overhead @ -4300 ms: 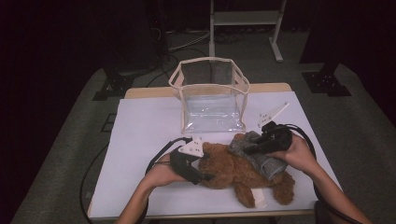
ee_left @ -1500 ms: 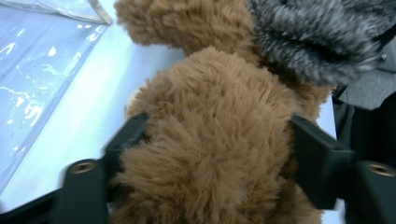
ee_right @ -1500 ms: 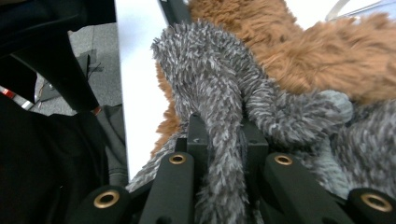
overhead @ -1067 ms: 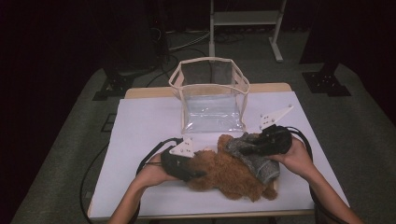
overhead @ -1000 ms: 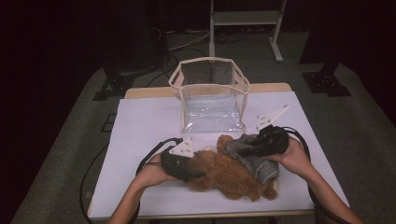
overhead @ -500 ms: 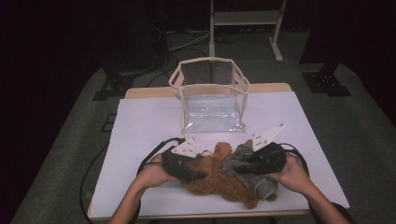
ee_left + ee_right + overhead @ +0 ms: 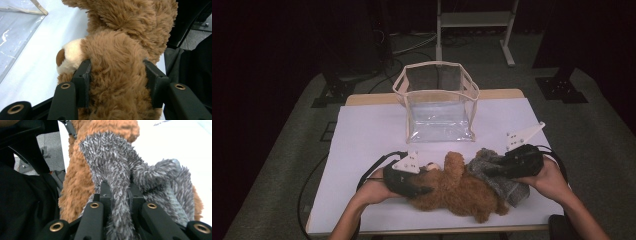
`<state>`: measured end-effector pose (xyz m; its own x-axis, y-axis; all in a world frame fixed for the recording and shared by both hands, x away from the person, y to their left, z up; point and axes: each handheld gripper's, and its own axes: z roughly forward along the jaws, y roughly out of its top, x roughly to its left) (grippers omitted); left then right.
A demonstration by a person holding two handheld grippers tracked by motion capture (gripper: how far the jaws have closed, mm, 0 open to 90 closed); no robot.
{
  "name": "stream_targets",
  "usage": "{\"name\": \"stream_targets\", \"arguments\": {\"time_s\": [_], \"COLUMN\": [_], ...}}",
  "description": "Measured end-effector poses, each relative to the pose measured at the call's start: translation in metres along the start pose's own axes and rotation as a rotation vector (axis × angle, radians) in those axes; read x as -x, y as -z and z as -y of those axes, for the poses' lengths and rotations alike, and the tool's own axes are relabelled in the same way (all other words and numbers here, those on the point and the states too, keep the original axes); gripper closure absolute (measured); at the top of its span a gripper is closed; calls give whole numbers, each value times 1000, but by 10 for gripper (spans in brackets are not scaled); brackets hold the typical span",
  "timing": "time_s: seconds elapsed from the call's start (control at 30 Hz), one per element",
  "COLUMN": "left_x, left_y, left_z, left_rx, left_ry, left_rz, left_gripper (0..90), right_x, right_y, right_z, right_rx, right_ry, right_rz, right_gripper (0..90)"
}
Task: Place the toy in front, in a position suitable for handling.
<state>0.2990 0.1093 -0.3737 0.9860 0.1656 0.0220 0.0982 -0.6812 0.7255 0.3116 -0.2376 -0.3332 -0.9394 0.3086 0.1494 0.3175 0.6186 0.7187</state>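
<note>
One clear bag [image 7: 439,107] stands just behind the gripped teddy bear [image 7: 457,187].

White table [image 7: 362,150] — teddy [image 7: 462,190], clear bag [image 7: 439,107]

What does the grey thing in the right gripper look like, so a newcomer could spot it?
On the white table, in front of the clear bag, lies a brown teddy bear. The grey garment covers its end toward the right gripper, whose jaws pinch a fold. It is shaggy grey knit, unlike the brown fur beside it.
</note>
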Motion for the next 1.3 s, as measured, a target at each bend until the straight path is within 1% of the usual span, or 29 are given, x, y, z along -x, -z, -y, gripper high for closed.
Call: {"name": "stream_targets", "arguments": {"time_s": [0.03,0.13,0.2,0.3,0.33,0.4,0.43,0.53,0.6,0.7,0.87,0.93,1.0,1.1,1.17,1.23,1.3], "left_x": [0,1,0,-2,-3,-3,-2,1,3,6,5,6,6,7,7,7,6], "left_y": [1,2,3,6,7,6,6,6,5,5,5,4,3,3,3,4,4], "left_z": [0,1,2,-1,-3,-5,-6,-5,-5,-5,-5,-5,-6,-6,-6,-4,-1], "left_rx": [-4,-5,-1,1,-1,-12,-18,-33,-42,-33,-23,-27,-32,-36,-35,-32,-22], "left_ry": [-3,-4,1,12,10,6,2,-1,-19,-20,-20,-24,-28,-35,-36,-33,-23], "left_rz": [2,3,8,9,10,9,11,13,11,13,18,16,18,22,22,27,32], "left_gripper": [478,475,465,411,385,381,388,450,471,475,478,486,491,493,493,493,493], "right_x": [1,8,9,2,-2,-7,-9,-12,-10,-4,6,9,9,9,10,11,11], "right_y": [-1,-9,-16,-29,-34,-38,-39,-35,-31,-20,-6,2,8,13,10,3,-3], "right_z": [-4,-14,-17,-15,-13,-11,-10,-5,0,7,27,32,31,21,13,6,2], "right_rx": [-1,12,10,2,-4,-6,4,21,33,47,70,63,63,73,75,65,55], "right_ry": [9,1,6,12,16,18,17,14,8,-10,-66,-77,-76,-56,-44,-26,-21], "right_rz": [-2,-10,-32,-62,-68,-76,-82,-83,-83,-70,-68,-55,-34,-4,-2,3,-8], "right_gripper": [776,776,776,776,776,776,777,777,778,778,777,776,775,775,775,774,774]}}
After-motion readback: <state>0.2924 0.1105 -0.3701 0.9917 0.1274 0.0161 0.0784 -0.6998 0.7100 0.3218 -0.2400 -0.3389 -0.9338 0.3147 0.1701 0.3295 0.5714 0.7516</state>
